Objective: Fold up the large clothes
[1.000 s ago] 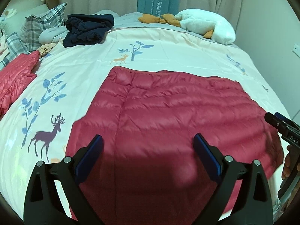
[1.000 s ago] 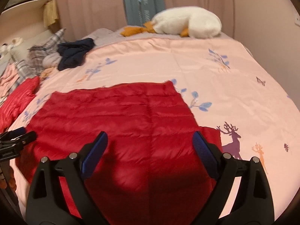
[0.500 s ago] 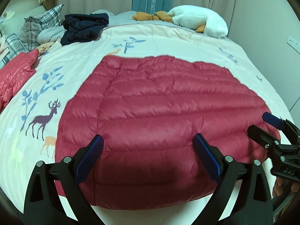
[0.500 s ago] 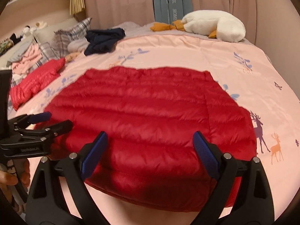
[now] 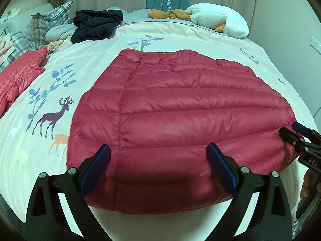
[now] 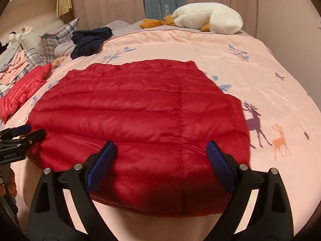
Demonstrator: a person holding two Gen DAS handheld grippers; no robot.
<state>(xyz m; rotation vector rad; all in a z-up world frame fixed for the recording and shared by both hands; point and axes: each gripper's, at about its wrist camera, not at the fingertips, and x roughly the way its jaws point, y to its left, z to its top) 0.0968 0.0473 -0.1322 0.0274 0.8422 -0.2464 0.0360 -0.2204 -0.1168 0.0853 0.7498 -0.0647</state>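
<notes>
A red quilted down jacket point(image 5: 176, 112) lies flat on the bed, folded into a broad rounded panel; it also fills the middle of the right wrist view point(image 6: 140, 116). My left gripper point(image 5: 158, 168) is open and empty, hovering over the jacket's near hem. My right gripper point(image 6: 160, 164) is open and empty over the same hem. In the left wrist view the right gripper point(image 5: 299, 136) shows at the jacket's right corner. In the right wrist view the left gripper point(image 6: 24, 134) shows at its left corner.
The bed has a pale cover with deer and plant prints point(image 5: 52, 118). A second red down garment point(image 5: 18, 76) lies at the left edge. A dark navy garment point(image 5: 96, 26), plaid pillows point(image 5: 48, 24) and a white plush toy point(image 5: 218, 20) lie at the far end.
Both grippers have pulled back toward the near edge of the bed, so the whole jacket and its near hem have come into view. Both stay open.
</notes>
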